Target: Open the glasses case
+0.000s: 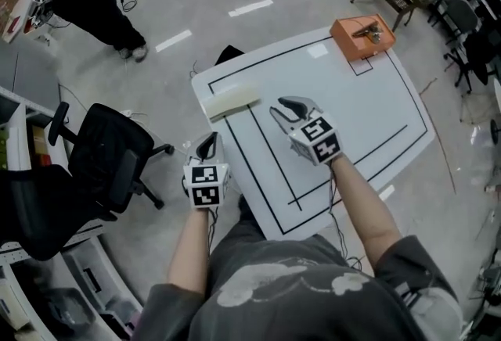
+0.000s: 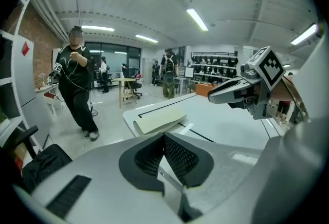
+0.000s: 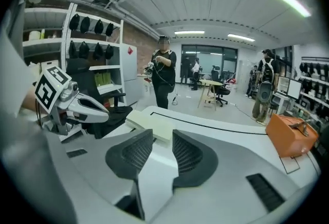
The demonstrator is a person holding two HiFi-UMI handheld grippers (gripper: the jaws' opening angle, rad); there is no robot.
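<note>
Near the left corner of the white desk (image 1: 344,120), lying flat: a cream glasses case (image 1: 231,101), seemingly closed, though hard to judge from above. Over the desk, just beside the case and not touching it: the right tool (image 1: 291,107), with a narrow gap between its jaws and nothing in it. Off the desk's near edge, short of the case: the left tool (image 1: 207,145), tips together, empty. On the far corner, well apart: an orange box (image 1: 362,36).
</note>
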